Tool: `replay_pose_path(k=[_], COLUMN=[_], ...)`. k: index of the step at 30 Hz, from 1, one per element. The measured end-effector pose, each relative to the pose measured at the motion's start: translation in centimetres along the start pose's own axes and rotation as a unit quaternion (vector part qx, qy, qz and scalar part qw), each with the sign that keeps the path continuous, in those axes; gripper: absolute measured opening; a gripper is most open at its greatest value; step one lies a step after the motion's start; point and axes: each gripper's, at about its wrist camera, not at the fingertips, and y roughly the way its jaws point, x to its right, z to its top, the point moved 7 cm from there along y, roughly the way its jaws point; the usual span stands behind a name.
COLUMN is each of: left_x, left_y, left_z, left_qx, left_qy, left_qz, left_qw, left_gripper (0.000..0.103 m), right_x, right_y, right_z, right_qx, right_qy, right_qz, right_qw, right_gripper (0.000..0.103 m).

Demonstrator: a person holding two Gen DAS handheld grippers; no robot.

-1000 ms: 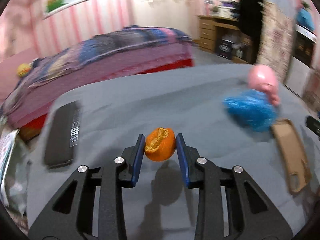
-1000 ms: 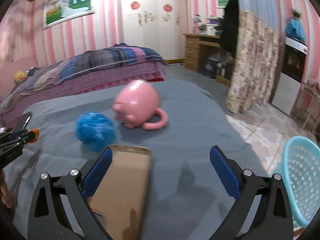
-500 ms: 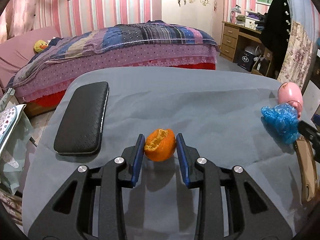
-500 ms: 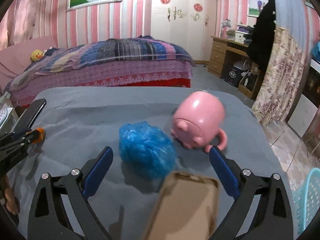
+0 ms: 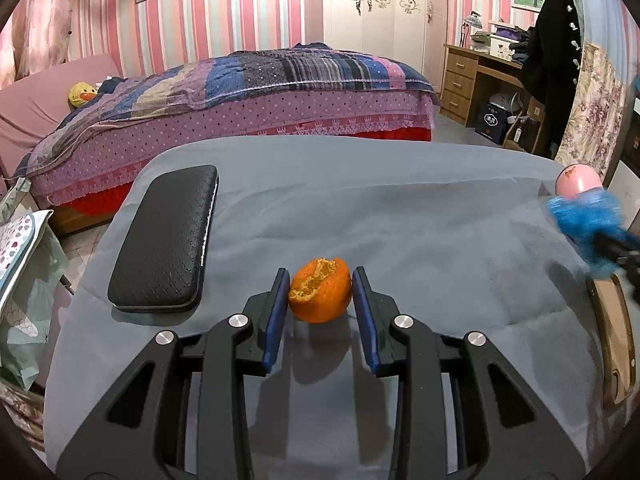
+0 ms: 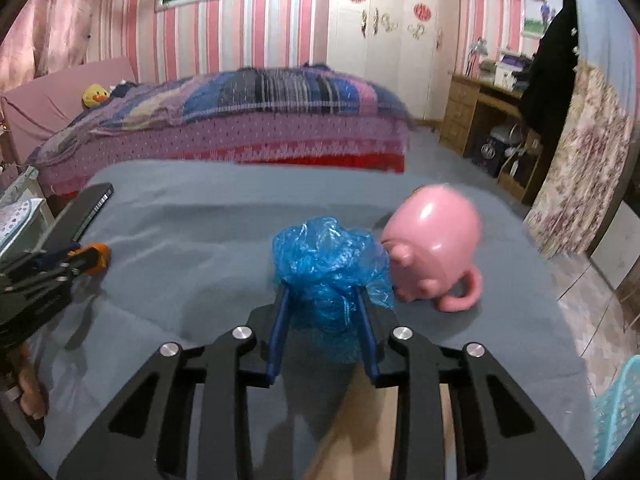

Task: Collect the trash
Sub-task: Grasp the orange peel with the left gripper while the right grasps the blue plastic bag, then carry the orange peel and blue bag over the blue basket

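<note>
- The left gripper (image 5: 320, 294) holds the orange peel (image 5: 320, 295) between its blue pads, lifted a little above the grey table cover (image 5: 400, 216), ready to carry away.
- The right gripper (image 6: 323, 312) is closing its jaws on the crumpled blue plastic (image 6: 328, 258); the pads seem to press it already, but blur makes this uncertain.
- The plastic lies just beside the pink mug (image 6: 434, 240), so a narrow grip avoids the mug.
- The turquoise basket (image 6: 620, 408) at the table's right is probably for the trash.

My left hand-held gripper (image 5: 320, 294) and right hand-held gripper (image 6: 323, 308) look identical: black skeletal frames, silver round screws, blue finger pads (image 5: 276, 312)
</note>
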Motion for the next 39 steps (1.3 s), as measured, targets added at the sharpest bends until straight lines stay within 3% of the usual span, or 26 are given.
replay_pose_path(k=[7,11,15,21,33,39], left_x=[0.6,3.9,9.6,19.2,39.5,45.2], left_y=[-0.9,-3.9,-7.6,-12.0,-17.9,-19.2], left_z=[0.2,1.6,3.3,3.7,-0.3,-1.7], left_qx=[0.020,0.041,0.062,0.077,0.070,0.054], left_qy=[0.015,0.020,0.027,0.063,0.175,0.181], left_qz=[0.009,-0.034,-0.089,-0.151,-0.251,-0.288], left_qw=[0.9997,0.9984,0.9937,0.9835,0.9495,0.9388], left_gripper=[0.031,0.031,0.031,0.031,0.031,0.031], right_x=[4.0,7.4,11.1,16.8,30.6,35.0], right_y=[-6.4,-9.5,-12.7,-15.8,-22.5,-24.0], right_z=[-1.6,-3.2,-5.0,-6.2,-10.5,-12.4], right_qx=[0.014,0.017,0.027,0.043,0.046,0.046], right_qy=[0.024,0.051,0.064,0.088,0.168,0.212], right_qz=[-0.033,-0.066,-0.110,-0.143,-0.235,-0.257], right_qw=[0.999,0.996,0.991,0.985,0.956,0.942], right_gripper=[0.032,0.032,0.032,0.032,0.032,0.031])
